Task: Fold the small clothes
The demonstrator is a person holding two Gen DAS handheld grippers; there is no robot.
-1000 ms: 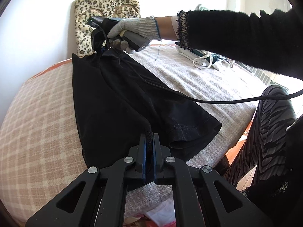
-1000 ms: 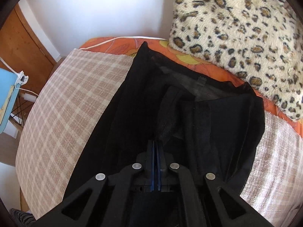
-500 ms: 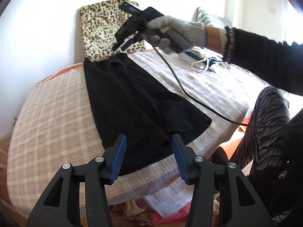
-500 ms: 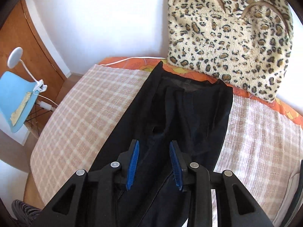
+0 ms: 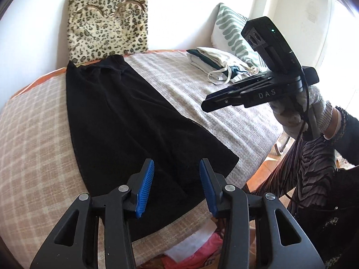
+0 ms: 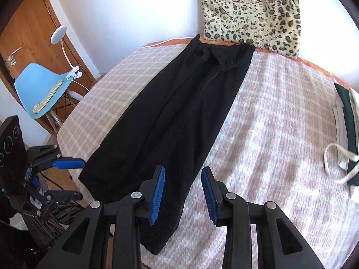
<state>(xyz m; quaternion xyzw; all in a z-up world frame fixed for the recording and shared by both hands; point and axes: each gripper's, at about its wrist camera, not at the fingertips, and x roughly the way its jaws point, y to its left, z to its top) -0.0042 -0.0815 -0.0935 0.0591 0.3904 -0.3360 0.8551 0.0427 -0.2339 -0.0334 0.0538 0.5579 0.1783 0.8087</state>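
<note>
A long black garment [image 5: 125,123] [image 6: 186,112] lies flat along the checked blanket [image 5: 33,145] [image 6: 269,112], its waist end by the leopard cushion. My left gripper [image 5: 176,163] hovers over the near hem. Its jaws are closing with nothing gripped between them; the cloth lies below. In the right wrist view the left gripper [image 6: 82,178] sits just off the hem at the bed's left edge. My right gripper [image 6: 183,170] is open and empty above the garment's right edge near the hem. A gloved hand [image 5: 298,112] carries the right gripper [image 5: 208,104] high over the bed.
A leopard cushion [image 5: 107,22] [image 6: 251,11] leans on the wall at the bed's head. Folded clothes [image 5: 215,62] [image 6: 345,116] are stacked at the right by a striped pillow [image 5: 233,33]. A blue chair [image 6: 42,85] with a clip lamp [image 6: 58,31] stands left of the bed.
Both grippers let go of the black garment and opened. The right gripper pulled back from the waist end toward the hem and rose. The garment now lies flat.
</note>
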